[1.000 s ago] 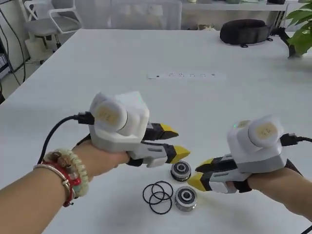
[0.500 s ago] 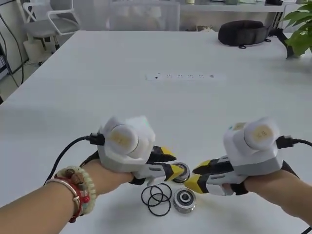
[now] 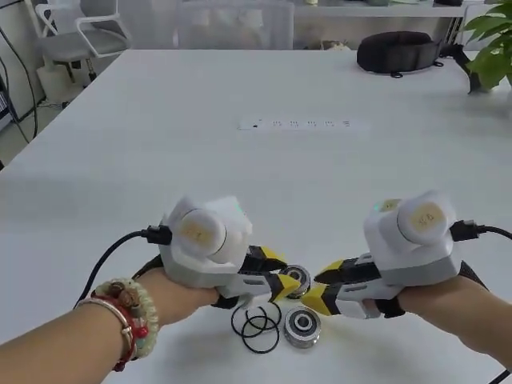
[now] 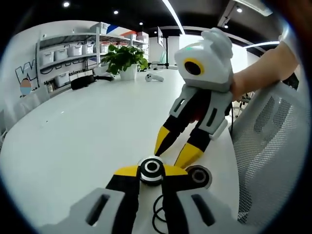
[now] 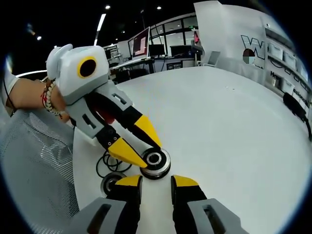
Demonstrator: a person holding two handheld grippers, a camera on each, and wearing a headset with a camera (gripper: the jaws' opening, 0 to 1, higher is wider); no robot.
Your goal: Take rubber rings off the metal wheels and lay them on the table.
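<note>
A metal wheel with a black rubber ring sits between the yellow tips of my left gripper, which is shut on it; it shows up close in the left gripper view. My right gripper stands open, its tips just short of that wheel and facing the left gripper. A second wheel lies flat on the white table, below the grippers. Three black rubber rings lie overlapping beside it on the left. Whether the held wheel still rests on the table I cannot tell.
A white power strip lies further back on the table. At the far right stand a black cushion and a green plant. Office chairs stand beyond the far left corner. The near table edge runs close to my arms.
My left gripper has come down and to the right and closed on the upper wheel. The right gripper has edged left toward that wheel. The rings and the second wheel lie as before.
</note>
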